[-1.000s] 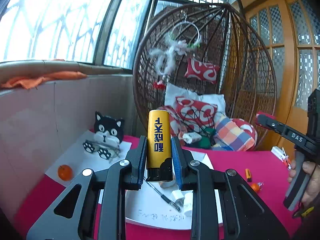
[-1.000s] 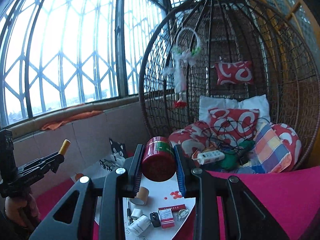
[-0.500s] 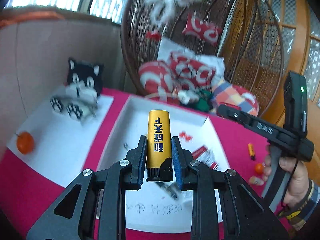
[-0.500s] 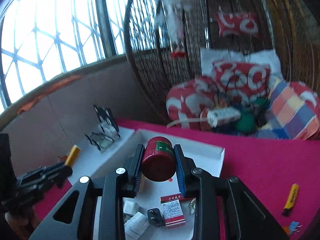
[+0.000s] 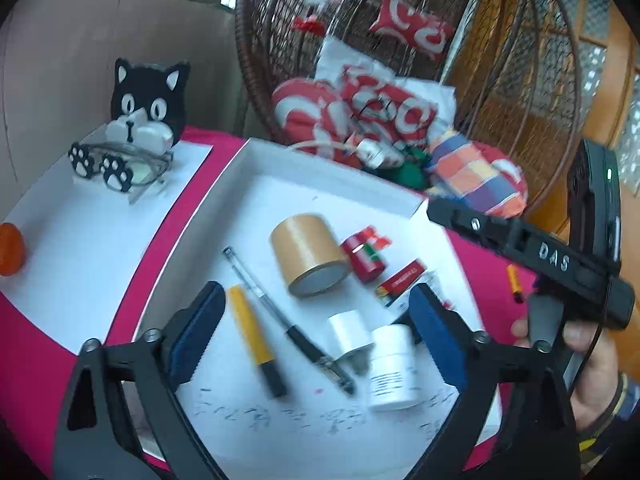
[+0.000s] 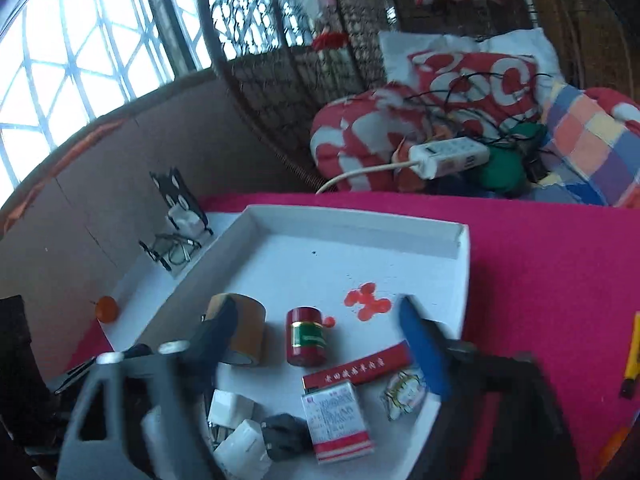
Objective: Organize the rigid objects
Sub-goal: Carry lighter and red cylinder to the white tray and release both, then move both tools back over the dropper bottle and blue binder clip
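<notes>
Release step: both grippers are opening over the white tray point(image 5: 248, 152). The left gripper point(image 5: 316, 334) stands wide and empty; the yellow lighter point(image 5: 256, 340) lies lower centre of the frame. The right gripper point(image 6: 316, 342) is likewise empty; the red jar point(image 6: 306, 336) stands mid-frame. One second earlier each was clamped. Next, judged: fetch the lighter point(image 6: 632, 360) at the right edge.

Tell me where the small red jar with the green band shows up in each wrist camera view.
Left wrist: the red jar lies right of centre in the white tray, just right of the brown tape roll.
Right wrist: the red jar stands at lower centre, between the opening jaws but untouched, right of the tape roll.
Shared landmark: the tape roll.
</notes>
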